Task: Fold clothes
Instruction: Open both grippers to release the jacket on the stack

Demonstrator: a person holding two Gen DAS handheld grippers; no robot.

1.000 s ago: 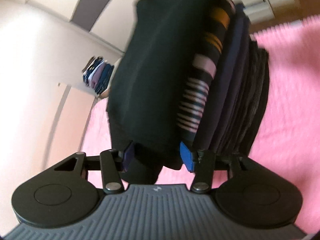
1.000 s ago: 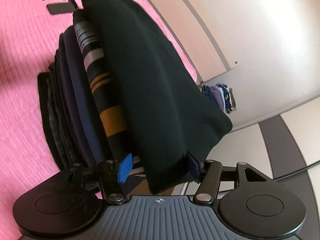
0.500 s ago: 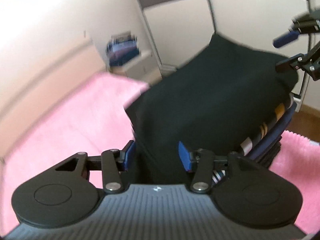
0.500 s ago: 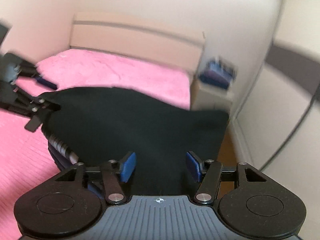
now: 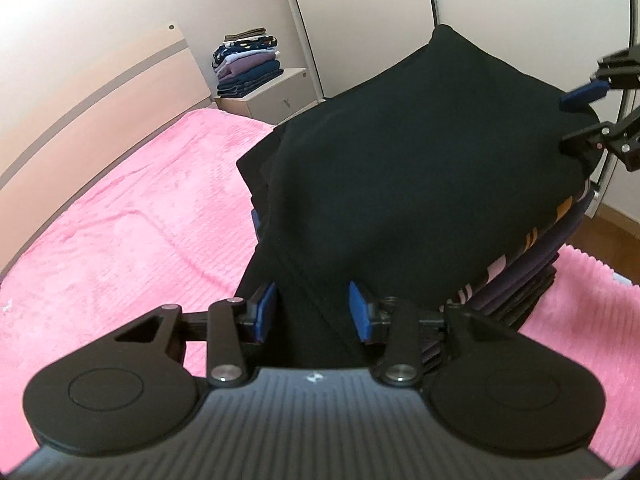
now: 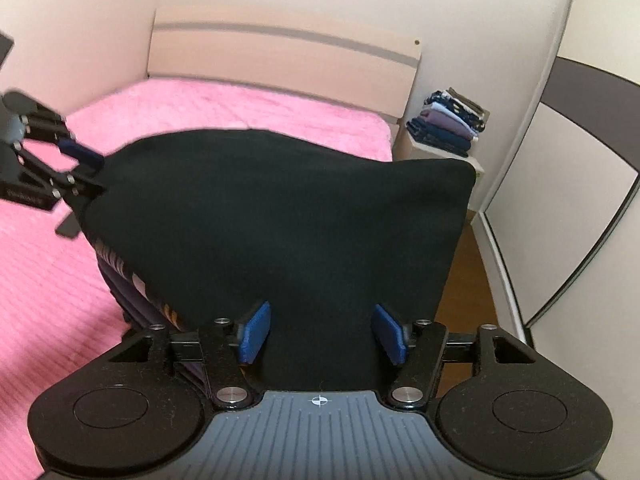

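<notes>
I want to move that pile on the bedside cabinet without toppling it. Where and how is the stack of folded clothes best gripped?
Take the small stack of folded clothes on the pale bedside cabinet from below, at its two opposite short ends, coming in level from the open front. It is many loose layers, so probably only the bottom garment will carry the rest.

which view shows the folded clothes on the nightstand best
The left wrist view: the stack of folded clothes sits whole on the nightstand, layers distinct and unobstructed. The right wrist view shows the same stack tilted by the fisheye, with the nightstand mostly hidden behind the black garment.
</notes>
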